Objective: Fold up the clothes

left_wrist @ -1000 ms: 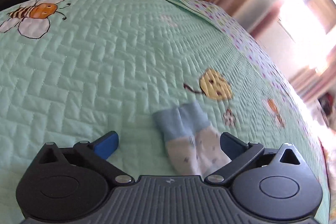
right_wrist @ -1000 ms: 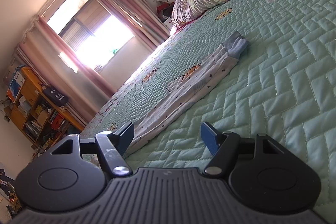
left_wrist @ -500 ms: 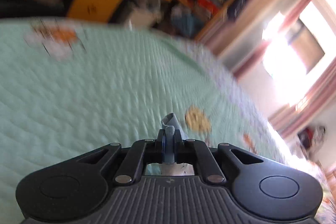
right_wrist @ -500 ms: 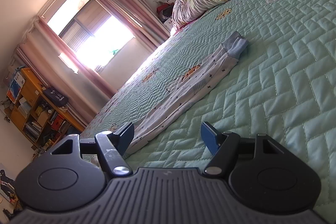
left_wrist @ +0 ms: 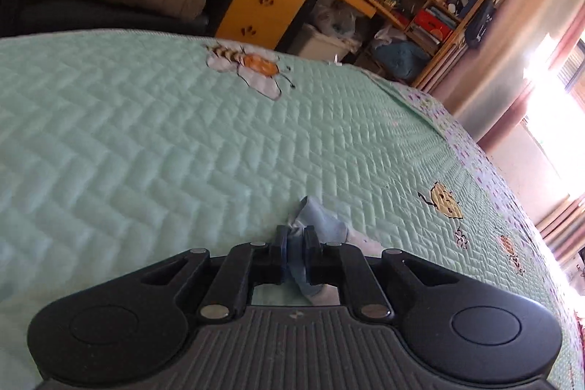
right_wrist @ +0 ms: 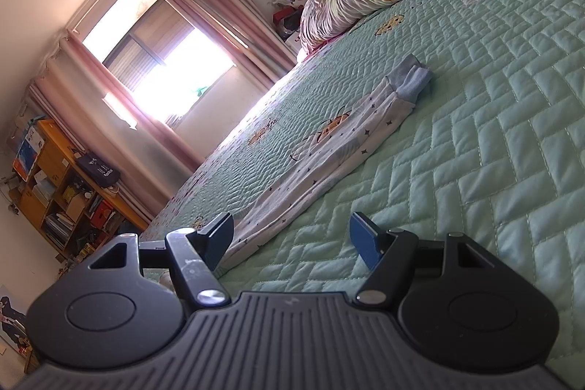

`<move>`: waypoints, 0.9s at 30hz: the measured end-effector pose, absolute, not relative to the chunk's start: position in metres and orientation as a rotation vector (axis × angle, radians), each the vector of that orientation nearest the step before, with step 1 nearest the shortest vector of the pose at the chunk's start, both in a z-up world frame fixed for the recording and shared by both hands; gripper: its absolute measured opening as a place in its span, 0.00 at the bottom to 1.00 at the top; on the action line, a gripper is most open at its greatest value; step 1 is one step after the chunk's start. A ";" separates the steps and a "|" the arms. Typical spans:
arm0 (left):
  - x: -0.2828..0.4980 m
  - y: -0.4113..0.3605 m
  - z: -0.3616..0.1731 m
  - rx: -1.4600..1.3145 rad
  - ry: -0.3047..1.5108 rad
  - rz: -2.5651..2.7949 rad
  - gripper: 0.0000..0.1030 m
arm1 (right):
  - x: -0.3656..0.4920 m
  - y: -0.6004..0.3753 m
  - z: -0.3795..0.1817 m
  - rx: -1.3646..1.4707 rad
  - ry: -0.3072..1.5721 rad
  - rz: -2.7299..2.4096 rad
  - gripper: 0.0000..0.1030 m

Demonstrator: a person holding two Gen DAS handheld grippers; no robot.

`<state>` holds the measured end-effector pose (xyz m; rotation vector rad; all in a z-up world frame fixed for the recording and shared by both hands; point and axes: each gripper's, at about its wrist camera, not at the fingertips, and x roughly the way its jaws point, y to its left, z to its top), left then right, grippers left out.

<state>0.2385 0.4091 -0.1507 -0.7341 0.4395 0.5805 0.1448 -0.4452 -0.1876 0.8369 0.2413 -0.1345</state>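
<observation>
Left wrist view: the left gripper (left_wrist: 294,253) is clamped on the blue cuffs (left_wrist: 321,225) of small star-print trousers (right_wrist: 329,152). They lie stretched long on the green quilt (right_wrist: 493,134), not yet folded short. The right gripper (right_wrist: 290,240) hovers wide open and empty near the waist end.

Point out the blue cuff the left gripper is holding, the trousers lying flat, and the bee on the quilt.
blue cuff (left_wrist: 317,225): left wrist view, the bunched fabric just beyond the shut fingers.
trousers (right_wrist: 329,163): right wrist view, middle of the star-print leg.
bee (left_wrist: 256,64): left wrist view, its orange body.
</observation>
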 end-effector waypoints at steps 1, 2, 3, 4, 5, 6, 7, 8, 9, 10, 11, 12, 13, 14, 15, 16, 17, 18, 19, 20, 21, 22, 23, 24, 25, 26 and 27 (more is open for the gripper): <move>0.231 0.408 -0.149 -0.736 0.425 0.585 0.09 | 0.145 -0.445 -0.188 0.837 0.241 -0.134 0.69; 0.223 0.406 -0.147 -0.734 0.412 0.599 0.09 | 0.145 -0.446 -0.188 0.837 0.241 -0.134 0.69; 0.217 0.407 -0.144 -0.718 0.400 0.641 0.09 | 0.145 -0.446 -0.188 0.838 0.241 -0.134 0.69; 0.211 0.408 -0.143 -0.709 0.389 0.682 0.09 | 0.145 -0.446 -0.188 0.838 0.241 -0.134 0.69; 0.205 0.415 -0.144 -0.724 0.383 0.726 0.11 | 0.145 -0.445 -0.188 0.838 0.241 -0.134 0.69; 0.198 0.423 -0.146 -0.761 0.386 0.769 0.10 | 0.144 -0.445 -0.188 0.838 0.241 -0.134 0.69; 0.190 0.430 -0.149 -0.808 0.378 0.797 0.07 | 0.144 -0.445 -0.188 0.839 0.240 -0.133 0.69; 0.182 0.432 -0.149 -0.843 0.359 0.795 0.04 | 0.144 -0.445 -0.187 0.839 0.240 -0.133 0.69; 0.174 0.433 -0.148 -0.866 0.343 0.787 0.07 | 0.144 -0.445 -0.187 0.839 0.240 -0.133 0.69; 0.171 0.427 -0.146 -0.859 0.344 0.757 0.11 | 0.144 -0.445 -0.187 0.839 0.240 -0.133 0.69; 0.172 0.416 -0.148 -0.852 0.356 0.712 0.17 | 0.144 -0.445 -0.188 0.839 0.240 -0.133 0.69; 0.173 0.406 -0.149 -0.845 0.367 0.668 0.21 | 0.144 -0.445 -0.188 0.839 0.240 -0.133 0.69; 0.174 0.395 -0.150 -0.837 0.379 0.623 0.22 | 0.144 -0.445 -0.188 0.839 0.239 -0.133 0.69; 0.175 0.384 -0.151 -0.829 0.390 0.578 0.25 | 0.144 -0.444 -0.188 0.839 0.240 -0.133 0.69; 0.176 0.373 -0.152 -0.821 0.401 0.534 0.33 | 0.144 -0.444 -0.187 0.838 0.240 -0.133 0.69; 0.177 0.362 -0.153 -0.812 0.412 0.489 0.39 | 0.144 -0.444 -0.187 0.838 0.240 -0.134 0.69; 0.178 0.352 -0.154 -0.803 0.422 0.445 0.52 | 0.144 -0.444 -0.187 0.838 0.240 -0.134 0.69; 0.179 0.341 -0.155 -0.794 0.433 0.400 0.67 | 0.144 -0.445 -0.187 0.838 0.240 -0.133 0.69; 0.182 0.332 -0.155 -0.788 0.440 0.362 0.74 | 0.144 -0.445 -0.187 0.838 0.240 -0.133 0.69; 0.190 0.330 -0.154 -0.796 0.442 0.347 0.84 | 0.144 -0.445 -0.187 0.838 0.240 -0.133 0.69; 0.197 0.330 -0.155 -0.826 0.443 0.349 0.88 | 0.144 -0.444 -0.187 0.838 0.240 -0.133 0.69; 0.202 0.332 -0.156 -0.858 0.439 0.356 0.88 | 0.144 -0.444 -0.187 0.839 0.240 -0.133 0.69; 0.205 0.338 -0.159 -0.897 0.424 0.376 0.88 | 0.144 -0.444 -0.187 0.839 0.240 -0.133 0.69; 0.207 0.344 -0.161 -0.937 0.408 0.396 0.88 | 0.144 -0.444 -0.187 0.840 0.239 -0.133 0.69; 0.210 0.351 -0.164 -0.978 0.393 0.409 0.88 | 0.144 -0.444 -0.187 0.841 0.238 -0.132 0.69; 0.213 0.359 -0.167 -1.025 0.378 0.407 0.88 | 0.144 -0.445 -0.187 0.842 0.238 -0.132 0.69; 0.217 0.367 -0.170 -1.067 0.365 0.404 0.88 | 0.144 -0.445 -0.187 0.842 0.237 -0.131 0.69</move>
